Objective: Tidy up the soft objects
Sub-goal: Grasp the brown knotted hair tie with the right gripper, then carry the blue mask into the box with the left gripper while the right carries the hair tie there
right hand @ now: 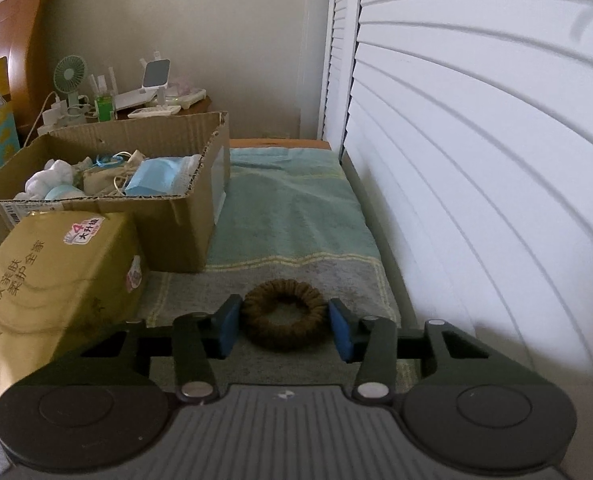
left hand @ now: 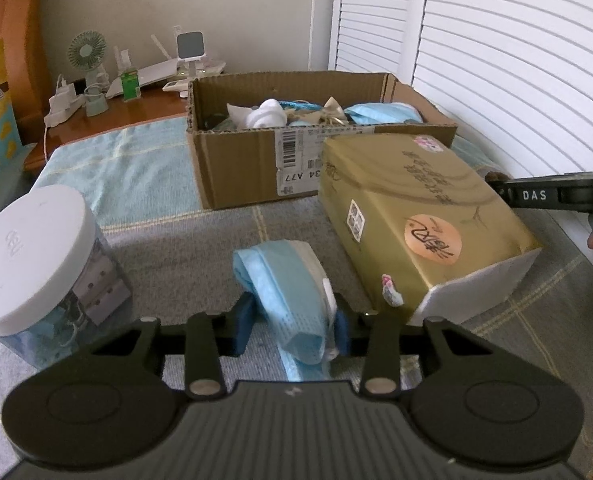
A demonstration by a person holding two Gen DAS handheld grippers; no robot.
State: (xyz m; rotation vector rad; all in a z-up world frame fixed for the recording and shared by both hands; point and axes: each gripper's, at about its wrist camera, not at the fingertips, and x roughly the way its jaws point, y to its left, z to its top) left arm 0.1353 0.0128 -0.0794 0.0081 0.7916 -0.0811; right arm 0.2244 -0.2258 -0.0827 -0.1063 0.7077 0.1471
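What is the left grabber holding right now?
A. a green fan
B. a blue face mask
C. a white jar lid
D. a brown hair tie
B: the left gripper has its jaws shut on the blue mask, which bunches up between them above the blanket.

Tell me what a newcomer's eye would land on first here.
First, the blue mask pinched between the left gripper's jaws, low and centre in the left view. Then the brown hair tie lying on the cloth between the right gripper's open jaws. Behind both sits the cardboard box of soft things, with a gold tissue pack beside it.
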